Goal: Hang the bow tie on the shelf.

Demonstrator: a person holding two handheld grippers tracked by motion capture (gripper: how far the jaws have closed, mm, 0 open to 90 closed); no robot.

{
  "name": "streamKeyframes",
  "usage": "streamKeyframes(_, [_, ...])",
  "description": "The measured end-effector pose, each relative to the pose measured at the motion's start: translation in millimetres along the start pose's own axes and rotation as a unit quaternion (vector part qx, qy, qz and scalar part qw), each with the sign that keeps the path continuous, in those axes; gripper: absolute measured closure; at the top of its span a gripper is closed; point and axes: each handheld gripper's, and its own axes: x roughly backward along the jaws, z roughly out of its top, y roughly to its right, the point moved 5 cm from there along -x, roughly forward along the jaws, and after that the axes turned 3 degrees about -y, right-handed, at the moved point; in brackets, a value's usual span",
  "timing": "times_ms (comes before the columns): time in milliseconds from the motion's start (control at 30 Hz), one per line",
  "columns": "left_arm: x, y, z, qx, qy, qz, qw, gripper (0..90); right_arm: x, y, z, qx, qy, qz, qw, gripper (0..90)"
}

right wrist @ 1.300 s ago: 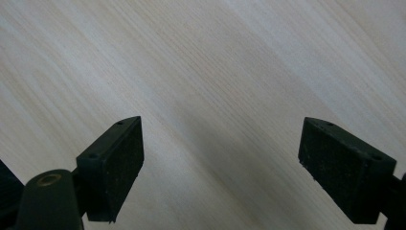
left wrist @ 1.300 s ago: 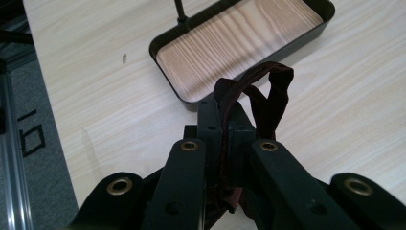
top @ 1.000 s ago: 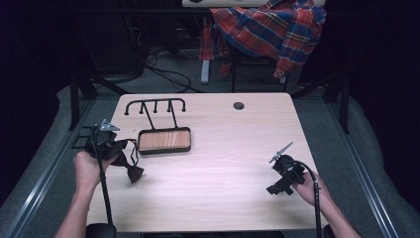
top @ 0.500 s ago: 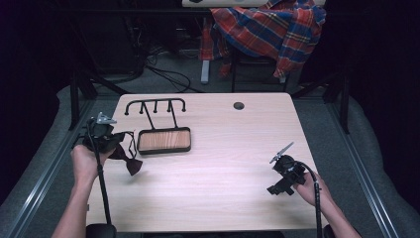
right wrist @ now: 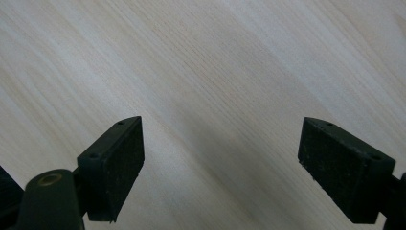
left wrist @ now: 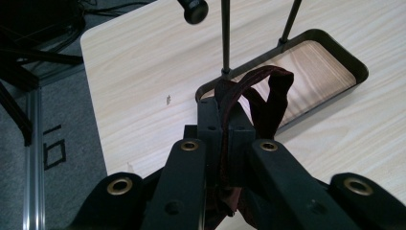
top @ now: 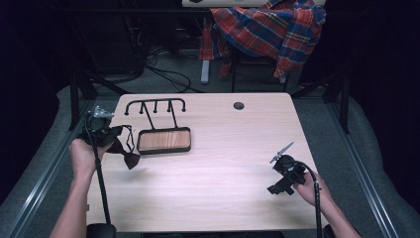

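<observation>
- Left claw (top: 106,135): clamped on a dark maroon fabric strap (left wrist: 258,93), lifted above the left edge of the tabletop (top: 223,198); 1 end of the strap dangles below the claw, ending in a wider flap (top: 131,159).
- Strap, left gripper view: pinched between the 2 closed jaws, looping up and forward past their tips toward the rack.
- Hook rack (top: 157,115): lying just ahead and to the right of the left claw; wood-lined tray base (top: 163,140) nearest, 2 thin uprights rising to a crossbar with several hooks on the far side. Long axis of the crossbar running left-right across the tabletop.
- Tray base: nothing inside; bare wood panel showing within the black rim.
- Judged key relation: hooks lying beyond and slightly right of the strap loop, the left hand far nearer than the right.
- Right claw (top: 282,171): spread wide, holding nothing, hovering over bare tabletop near the right front corner, well apart from rack and strap.
- Small round hole (top: 238,105): near the far edge of the tabletop.
</observation>
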Motion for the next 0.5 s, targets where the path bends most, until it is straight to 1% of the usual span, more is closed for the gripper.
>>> streamKeyframes(67, [-0.6, -1.2, 3.0, 0.002, 0.004, 0.001, 1.0000, 87.7, 0.1, 0.1, -0.2, 0.002, 0.001, 0.002, 1.0000, 15.9])
streamKeyframes(100, [-0.5, -1.9, 4.5, 0.002, 0.004, 0.001, 1.0000, 87.6, 0.3, 1.3, -0.5, 0.004, -0.003, -0.004, 1.0000, 15.8])
streamKeyframes(133, [-0.8, -2.0, 6.1, 0.003, 0.005, 0.001, 1.0000, 87.7, -0.2, 1.3, -0.5, 0.003, -0.001, -0.002, 1.0000, 15.9])
streamKeyframes(167, [-1.0, -2.5, 7.5, -0.002, 0.005, 0.003, 1.0000, 87.6, 0.2, 1.8, -0.7, 0.005, -0.005, -0.003, 1.0000, 15.9])
streamKeyframes(233, [-2.8, -2.6, 10.2, -0.002, 0.009, 0.002, 1.0000, 87.6, 0.1, 1.4, -0.7, 0.004, -0.002, -0.002, 1.0000, 15.9])
streamKeyframes(333, [-5.3, -3.3, 13.6, -0.001, 0.006, 0.002, 1.0000, 87.7, 0.3, 1.7, -0.6, 0.004, 0.000, -0.001, 1.0000, 15.9])
streamKeyframes(500, [-6.1, -4.4, 20.1, -0.001, 0.009, 0.001, 1.0000, 87.6, 1.0, 2.3, -0.7, 0.003, -0.002, -0.001, 1.0000, 15.9])
